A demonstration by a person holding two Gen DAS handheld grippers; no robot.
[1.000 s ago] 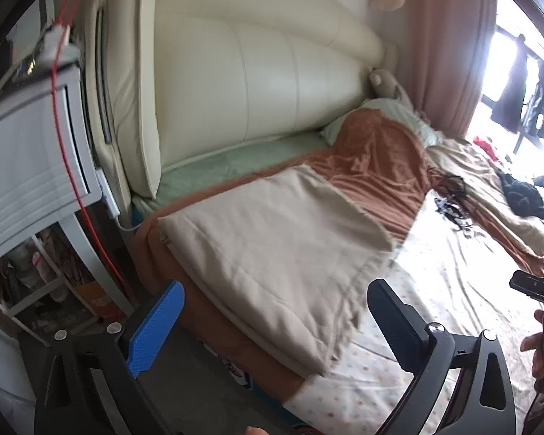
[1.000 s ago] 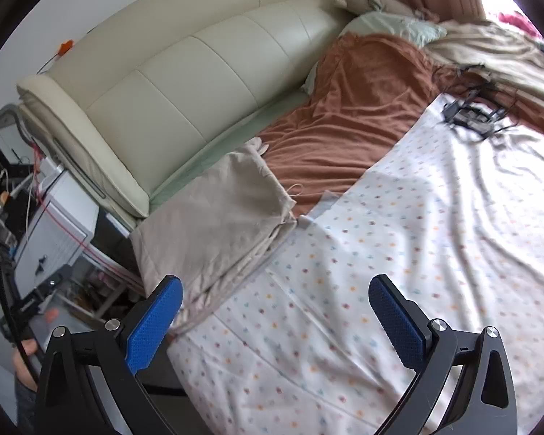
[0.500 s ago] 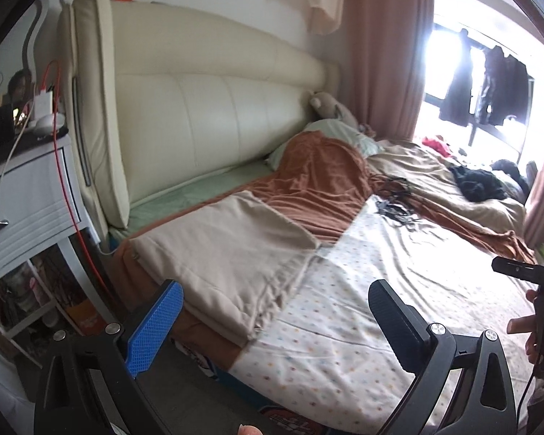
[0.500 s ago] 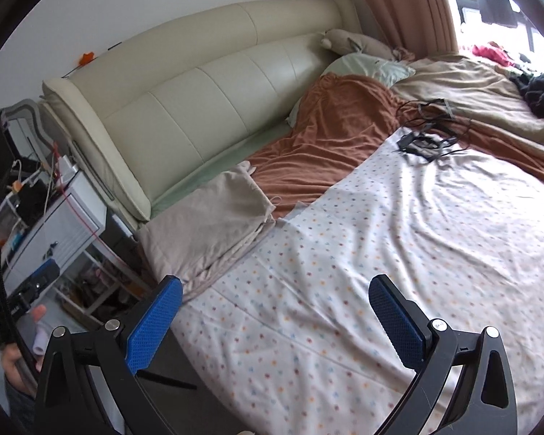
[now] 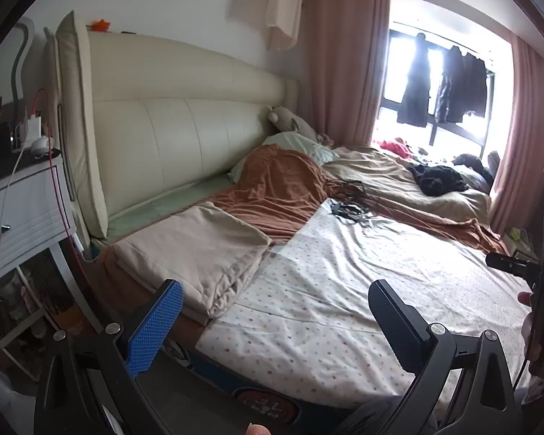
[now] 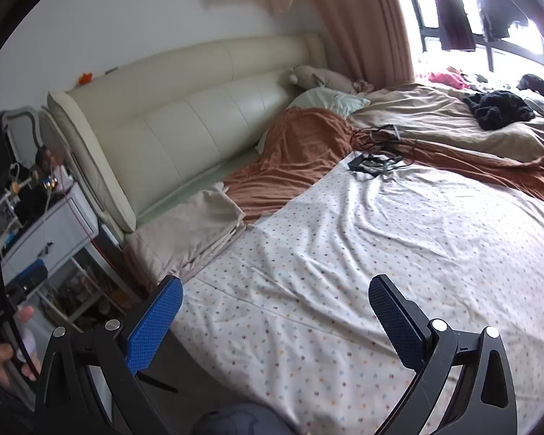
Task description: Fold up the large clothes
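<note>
Centrally, folded beige garment (image 5: 196, 250) lies flat at bed corner nearest cream headboard (image 5: 185, 134), touching dotted sheet (image 5: 362, 290) and rust blanket (image 5: 283, 192). Left tongs (image 5: 275, 322) and right tongs (image 6: 275, 319) both apart, empty, above bed edge.

no readable text, labels, brands or numbers on anything in view
</note>
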